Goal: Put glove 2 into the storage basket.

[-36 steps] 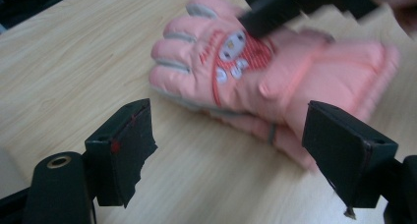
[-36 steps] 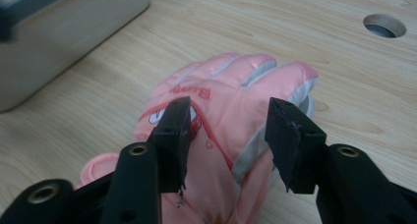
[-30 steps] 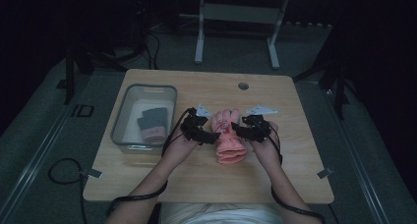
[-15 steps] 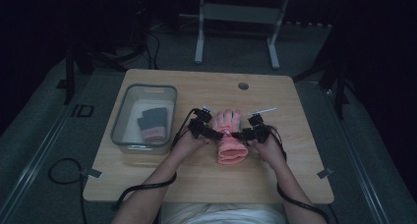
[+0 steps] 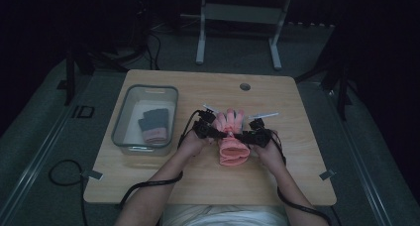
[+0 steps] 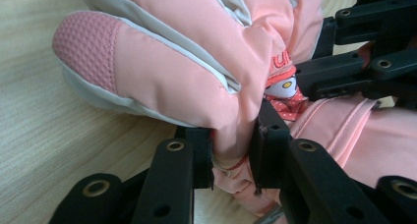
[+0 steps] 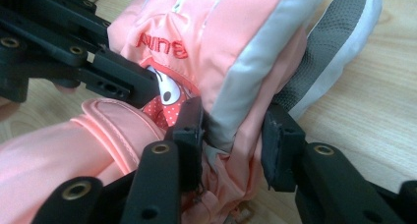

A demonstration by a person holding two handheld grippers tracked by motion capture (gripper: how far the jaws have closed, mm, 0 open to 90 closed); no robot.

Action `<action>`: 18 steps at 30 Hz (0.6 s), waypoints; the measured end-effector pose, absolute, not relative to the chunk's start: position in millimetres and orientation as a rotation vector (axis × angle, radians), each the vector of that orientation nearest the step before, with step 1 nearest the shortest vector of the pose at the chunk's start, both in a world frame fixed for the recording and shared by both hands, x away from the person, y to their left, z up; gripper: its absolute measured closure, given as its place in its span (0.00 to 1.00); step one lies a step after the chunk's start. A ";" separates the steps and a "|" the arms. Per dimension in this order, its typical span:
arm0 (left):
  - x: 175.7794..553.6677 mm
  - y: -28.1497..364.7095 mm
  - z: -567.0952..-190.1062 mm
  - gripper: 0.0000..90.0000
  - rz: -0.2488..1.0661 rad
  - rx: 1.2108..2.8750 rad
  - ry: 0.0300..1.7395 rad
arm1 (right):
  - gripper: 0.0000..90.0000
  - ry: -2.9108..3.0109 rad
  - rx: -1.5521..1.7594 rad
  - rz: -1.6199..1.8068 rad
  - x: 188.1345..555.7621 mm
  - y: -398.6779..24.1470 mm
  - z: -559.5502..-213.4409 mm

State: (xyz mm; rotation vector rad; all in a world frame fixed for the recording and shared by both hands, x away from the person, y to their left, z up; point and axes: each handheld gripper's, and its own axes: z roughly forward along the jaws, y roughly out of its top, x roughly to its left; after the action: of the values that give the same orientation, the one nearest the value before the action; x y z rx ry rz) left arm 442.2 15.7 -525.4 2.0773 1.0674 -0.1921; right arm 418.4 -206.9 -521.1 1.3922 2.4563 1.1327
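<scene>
— Two grippers are at work on one thing, yes?

— Yes. The left gripper (image 5: pixel 214 130) and the right gripper (image 5: pixel 246 135) both meet at the padded pink glove with grey trim (image 5: pixel 232 137). The glove lies flat on the pale wooden table (image 5: pixel 208 181), a little toward the person's edge from the middle, with its fingers toward the far edge and its cuff toward the person.

— How do the jaws of the left one stand?

— In the left gripper view they are pressed together on a fold of the pink glove fabric (image 6: pixel 236 111), just below the thumb with the dotted pink patch. The fabric bulges out above the two black pads, so the grip is tight.

— And the right one?

— Its jaws have just been closing. In the right gripper view the glove (image 7: pixel 216 52) is between them: the near pad touches the grey trim and the pink cloth bunches there, and the other pad seems to lie against the glove's edge. They hold a thicker part, so they stay wider than the left ones.

— Are the two grippers apart?

— Very near. They come from opposite sides of the glove, around the wrist part, where a small cartoon patch and red stitched letters are seen. In each gripper view the black links of the other gripper (image 7: pixel 64 52) reach the glove.

— What else is on the table?

— One clear plastic rectangular bin (image 5: pixel 119 132) near the left edge, well apart from the glove. Inside it lies a dark glove with pink cuff (image 5: pixel 154 126).
</scene>
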 end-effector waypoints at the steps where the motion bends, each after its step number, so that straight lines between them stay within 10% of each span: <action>1: 441.1 15.8 -521.6 0.82 -0.185 2.079 1.059 | 0.73 2.450 1.385 1.139 416.3 -207.1 -518.5; 18: 426.0 39.4 -454.3 0.83 -0.010 2.080 0.993 | 0.74 2.342 1.255 1.271 402.7 -188.8 -464.1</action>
State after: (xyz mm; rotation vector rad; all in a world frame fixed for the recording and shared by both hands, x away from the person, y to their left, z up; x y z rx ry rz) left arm 426.0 39.4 -454.3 2.0798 0.9929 -0.0102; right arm 402.7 -188.8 -464.1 1.2545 2.3415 1.2710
